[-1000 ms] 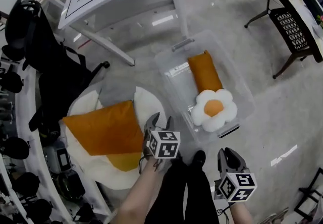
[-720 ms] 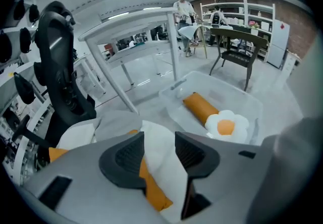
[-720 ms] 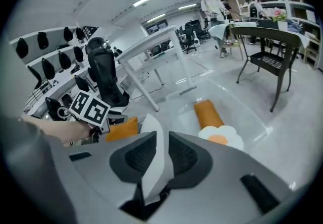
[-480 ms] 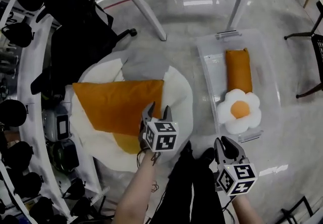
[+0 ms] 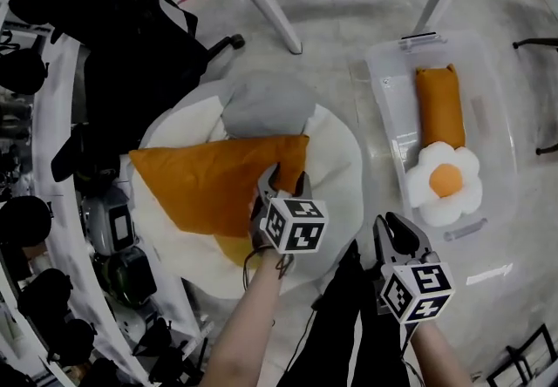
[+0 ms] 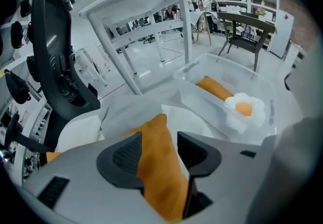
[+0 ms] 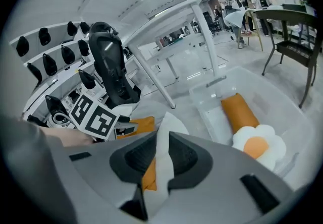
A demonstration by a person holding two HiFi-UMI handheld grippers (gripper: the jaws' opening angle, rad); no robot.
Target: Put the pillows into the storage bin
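**Polished grey floor (image 5: 349,19): left gripper (image 5: 286,176) over flat orange fabric pillow (image 5: 209,180)**

It lies on a round white cushion (image 5: 340,159), long axis across the head view. One corner sits between the left jaws, which have just been opening and are not clamped on it. Right gripper (image 5: 392,221) has its jaws slightly apart, empty.

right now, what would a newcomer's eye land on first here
A large orange square pillow lies across a white, round fried-egg-style cushion on the floor at the left of the head view. At the right, a clear plastic storage bin already holds an orange bolster pillow and a white flower-shaped pillow with an orange centre.
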